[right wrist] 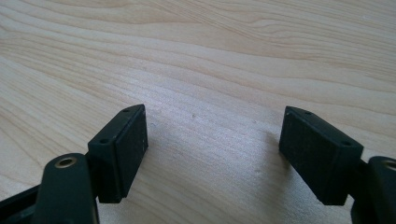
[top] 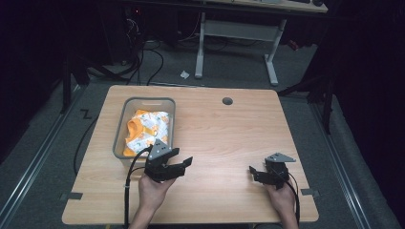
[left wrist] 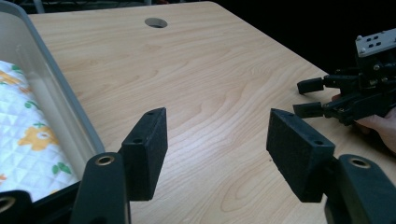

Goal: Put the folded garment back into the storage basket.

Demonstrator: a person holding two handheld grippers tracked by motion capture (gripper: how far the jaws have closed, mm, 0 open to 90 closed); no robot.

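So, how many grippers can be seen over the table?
2. The left gripper is beside the grey bin, at its near corner; the right gripper is near the table's right front.

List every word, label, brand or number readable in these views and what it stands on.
None can be read.
The cloth in the grey bin bears an orange and green pattern, no lettering.
The left gripper, the right gripper and the wooden table show no print.

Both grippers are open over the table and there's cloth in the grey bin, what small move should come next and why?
Probably swing the left gripper toward the grey bin and over the cloth. It sits right beside the bin, jaws open and empty, while the right gripper is farther off.
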